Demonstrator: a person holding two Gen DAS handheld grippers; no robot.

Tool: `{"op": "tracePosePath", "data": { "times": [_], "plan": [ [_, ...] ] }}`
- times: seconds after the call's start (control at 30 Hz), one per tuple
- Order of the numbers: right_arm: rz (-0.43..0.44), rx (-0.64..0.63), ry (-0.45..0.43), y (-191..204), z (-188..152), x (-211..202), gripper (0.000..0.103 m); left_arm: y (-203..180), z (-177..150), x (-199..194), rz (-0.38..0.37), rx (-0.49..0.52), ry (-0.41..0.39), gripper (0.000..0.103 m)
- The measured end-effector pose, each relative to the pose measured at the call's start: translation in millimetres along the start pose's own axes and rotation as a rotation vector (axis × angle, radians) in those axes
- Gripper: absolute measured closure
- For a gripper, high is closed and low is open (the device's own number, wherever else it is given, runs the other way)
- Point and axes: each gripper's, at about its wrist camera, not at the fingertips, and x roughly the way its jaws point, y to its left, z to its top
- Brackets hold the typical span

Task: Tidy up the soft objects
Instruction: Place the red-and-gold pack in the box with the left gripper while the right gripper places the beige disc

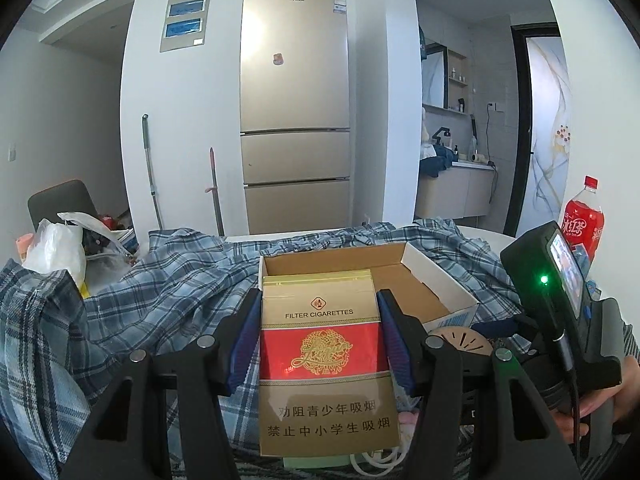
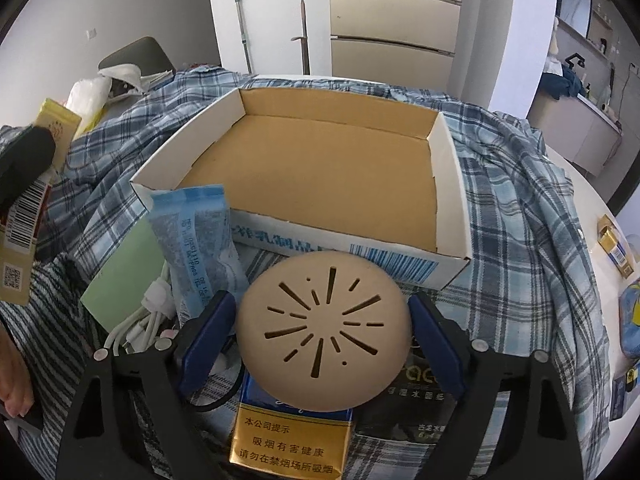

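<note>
Cigarettes first: our left gripper (image 1: 320, 344) clamps the gold-and-red cigarette pack (image 1: 324, 360), aimed toward the empty white cardboard tray (image 2: 452, 184), while our right gripper (image 2: 322, 332) brackets the beige slotted round disc (image 2: 324, 324) (contact unclear) just beside that tray, apparently for boxing.

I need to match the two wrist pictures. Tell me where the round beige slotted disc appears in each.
Left wrist view: round beige disc, lower right, partly hidden behind the left gripper's right finger, below the cardboard box.
Right wrist view: disc, bottom centre, between the right gripper's pads.
Shared landmark: the cardboard box.
</note>
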Motion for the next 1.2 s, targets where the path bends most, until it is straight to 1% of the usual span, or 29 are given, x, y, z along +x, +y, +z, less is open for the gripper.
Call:
{"op": "tracePosePath", "data": {
  "times": [0.07, 0.13, 0.23, 0.37, 0.53, 0.67, 0.8, 0.93, 1.03, 1.1, 1.2],
  "plan": [
    [0.004, 0.006, 0.002, -2, 0, 0, 0.02, 0, 0, 0, 0.0, 0.0, -0.001, 0.044],
    [0.008, 0.009, 0.0, -2, 0, 0, 0.021, 0, 1, -1, 0.001, -0.001, -0.005, 0.044],
    [0.053, -0.003, -0.033, 2, 0, -7, 0.023, -1, 1, -5, 0.006, 0.002, -0.021, 0.044],
    [0.044, -0.011, -0.135, 4, -1, -27, 0.023, -2, 2, -10, -0.002, 0.004, -0.039, 0.044],
    [0.054, 0.032, -0.279, -5, -2, -56, 0.023, 0, 4, -13, -0.012, 0.0, -0.042, 0.044],
    [0.059, 0.069, -0.377, -15, -1, -75, 0.023, 1, 9, -22, -0.023, 0.004, -0.079, 0.044],
    [0.018, 0.069, -0.486, -16, 0, -98, 0.023, -5, 15, -29, -0.007, 0.042, -0.114, 0.044],
    [-0.015, 0.043, -0.584, -11, 5, -127, 0.023, -8, 31, -36, -0.007, 0.044, -0.137, 0.044],
    [-0.018, 0.024, -0.631, -8, 14, -147, 0.023, -9, 50, -45, 0.009, 0.046, -0.197, 0.044],
    [-0.042, 0.007, -0.674, -6, 22, -159, 0.022, -8, 64, -48, 0.022, 0.04, -0.24, 0.044],
    [-0.078, -0.001, -0.715, -3, 41, -170, 0.022, -3, 90, -50, 0.012, 0.005, -0.301, 0.044]
  ]
}}
